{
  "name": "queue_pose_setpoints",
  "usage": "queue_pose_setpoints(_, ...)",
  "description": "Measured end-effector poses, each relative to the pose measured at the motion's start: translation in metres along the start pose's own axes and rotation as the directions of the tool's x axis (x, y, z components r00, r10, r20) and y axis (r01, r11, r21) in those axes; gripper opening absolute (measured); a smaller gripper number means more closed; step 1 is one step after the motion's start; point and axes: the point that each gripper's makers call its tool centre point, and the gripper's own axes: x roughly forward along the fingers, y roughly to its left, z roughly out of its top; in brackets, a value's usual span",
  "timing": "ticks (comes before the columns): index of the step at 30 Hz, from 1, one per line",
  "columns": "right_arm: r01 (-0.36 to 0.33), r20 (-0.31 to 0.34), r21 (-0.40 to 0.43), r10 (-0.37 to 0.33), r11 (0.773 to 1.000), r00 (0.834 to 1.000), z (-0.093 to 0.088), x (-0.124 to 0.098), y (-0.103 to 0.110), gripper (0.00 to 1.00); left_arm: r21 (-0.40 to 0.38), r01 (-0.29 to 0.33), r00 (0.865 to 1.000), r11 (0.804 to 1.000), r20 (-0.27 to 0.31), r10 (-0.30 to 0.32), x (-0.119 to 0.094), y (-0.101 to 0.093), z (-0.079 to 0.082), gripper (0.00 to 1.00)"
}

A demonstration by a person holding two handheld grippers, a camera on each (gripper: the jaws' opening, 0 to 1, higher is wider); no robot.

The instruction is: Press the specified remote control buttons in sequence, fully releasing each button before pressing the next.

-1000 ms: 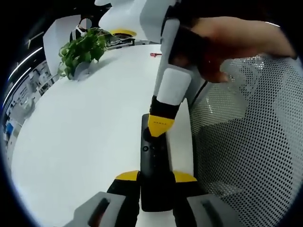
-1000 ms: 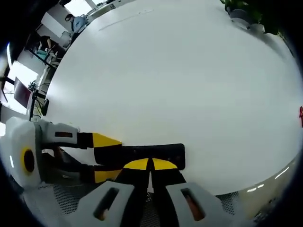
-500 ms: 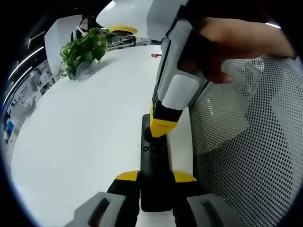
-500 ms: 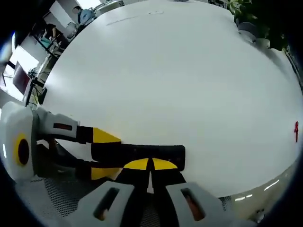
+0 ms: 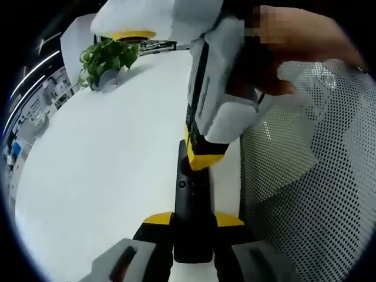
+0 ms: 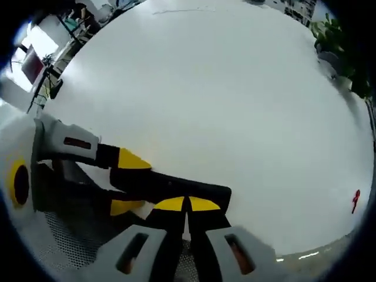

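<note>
A black remote (image 5: 191, 197) lies lengthwise at the edge of the white table (image 5: 100, 158). My left gripper (image 5: 194, 221) is shut on the remote's near end, one yellow tip on each side. My right gripper (image 5: 205, 160) comes down from above, held by a hand (image 5: 294, 50). Its jaws are shut and the yellow tip rests on the remote's upper part, just above a round button. In the right gripper view, my right gripper (image 6: 188, 204) has its tips together against the remote (image 6: 182, 186). From the left, the left gripper (image 6: 130, 183) clamps the remote.
A potted plant (image 5: 108, 57) stands at the table's far side, also in the right gripper view (image 6: 339, 46). A white mesh chair back (image 5: 311, 194) fills the space beside the table edge. A small red thing (image 6: 355, 200) lies near the table's rim.
Both cameras have shifted a little. My right gripper has tilted and come nearer to the left camera, its tip still on the remote. The left grip is the same.
</note>
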Motion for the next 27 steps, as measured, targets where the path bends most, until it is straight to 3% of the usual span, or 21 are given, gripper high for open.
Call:
queue_pose_setpoints(6,0.004,-0.1,-0.046,-0.009,0.999,0.995,0.0025,0.0025,-0.0008,0.0,-0.022,-0.012,1.0,1.0,-0.007,0.012,-0.0002,0.0006,-0.0012,0.25)
queue_pose_setpoints(11,-0.031,-0.093,-0.031,0.028,0.999,0.995,0.0004,0.0022,-0.0032,0.0,-0.054,-0.032,0.999,0.998,0.014,0.033,-0.0002,0.0,-0.0012,0.25)
queue_pose_setpoints(18,-0.072,-0.073,-0.075,0.066,0.995,0.995,0.0002,0.002,-0.0018,0.0,-0.101,-0.054,0.997,0.993,0.048,0.059,0.0003,0.0015,-0.001,0.25)
queue_pose_setpoints(22,-0.106,-0.072,-0.078,0.101,0.991,0.992,0.0008,0.002,-0.0026,0.0,-0.098,-0.051,0.998,0.994,0.032,0.055,0.0007,0.0015,0.0,0.25)
queue_pose_setpoints(27,-0.146,-0.117,-0.064,0.138,0.987,0.983,0.0032,0.0044,-0.0029,0.0,-0.086,-0.044,0.999,0.995,0.007,0.044,0.0006,0.0014,-0.0003,0.25)
